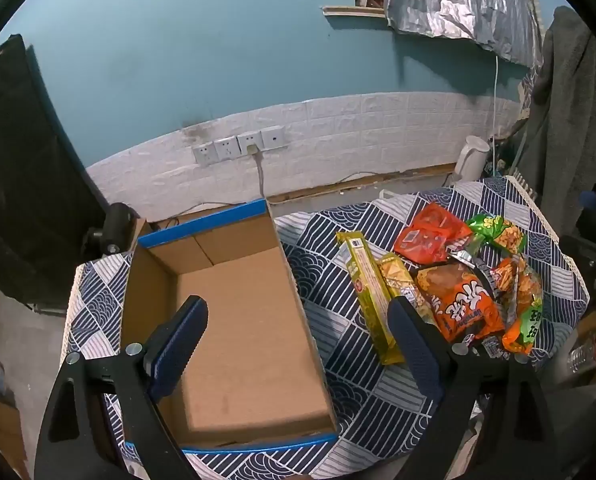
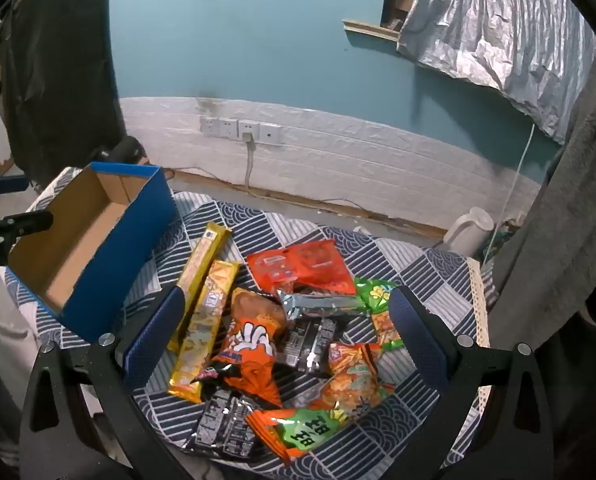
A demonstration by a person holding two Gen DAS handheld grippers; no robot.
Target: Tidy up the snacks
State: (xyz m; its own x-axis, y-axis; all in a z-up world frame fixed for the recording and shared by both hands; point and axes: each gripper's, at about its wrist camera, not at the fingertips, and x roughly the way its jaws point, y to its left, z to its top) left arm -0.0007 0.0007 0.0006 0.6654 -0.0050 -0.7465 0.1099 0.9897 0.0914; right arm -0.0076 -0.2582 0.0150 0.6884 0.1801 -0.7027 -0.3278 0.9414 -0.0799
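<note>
The left gripper (image 1: 298, 320) has its fingers (image 1: 178, 340) spread wide and bare above the empty cardboard box (image 1: 234, 320). The right gripper (image 2: 286, 320) is likewise released over the snack packets (image 2: 254, 340), heaped on the worktop (image 2: 425, 272) at the box's three o'clock.

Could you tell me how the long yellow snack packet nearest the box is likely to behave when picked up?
The long yellow packet lies flat and straight, so it probably holds its shape. Its glossy wrapper may slip. It overlaps the second yellow packet, which may shift.
</note>
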